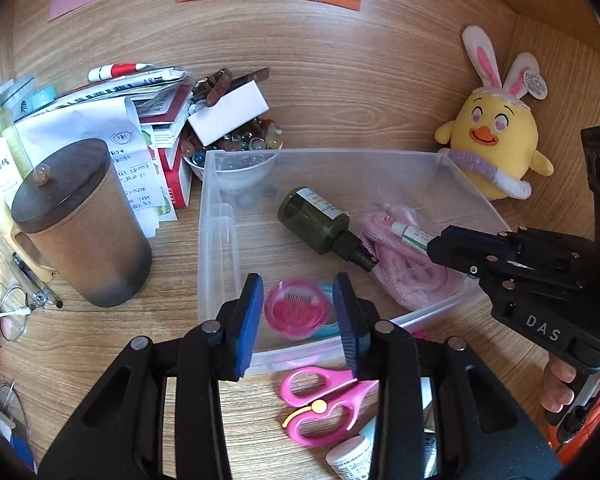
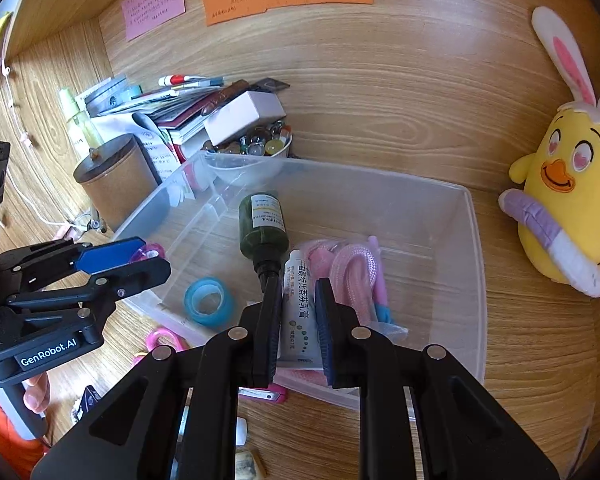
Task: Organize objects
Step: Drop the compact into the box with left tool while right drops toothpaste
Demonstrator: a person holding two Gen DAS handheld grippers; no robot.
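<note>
Left gripper (image 1: 298, 316) jaws clamped on a pink round tape roll (image 1: 296, 313), over the near edge of the clear plastic bin (image 1: 220, 208); roll's open face points at the camera.

Right gripper (image 2: 298, 320) clamped on a white ointment tube (image 2: 299, 308). Tube's long axis runs along the fingers, 6-to-12 o'clock in right wrist view, cap end at 12, over the bin's near side. Its lower end is hidden behind the pads.

In the bin:
- dark green bottle (image 2: 262, 222) lying flat, base at 12, black nozzle at 6, nozzle tip beside the left finger
- pink rope (image 2: 352, 268) bundle, at 3 o'clock of the tube, partly hidden by the gripper
- blue tape roll (image 2: 209, 302), at 9 o'clock

Pink scissors (image 1: 320, 404) on the desk outside the bin's near wall, blades hidden behind the left gripper's right finger. Label text too small to read.
</note>
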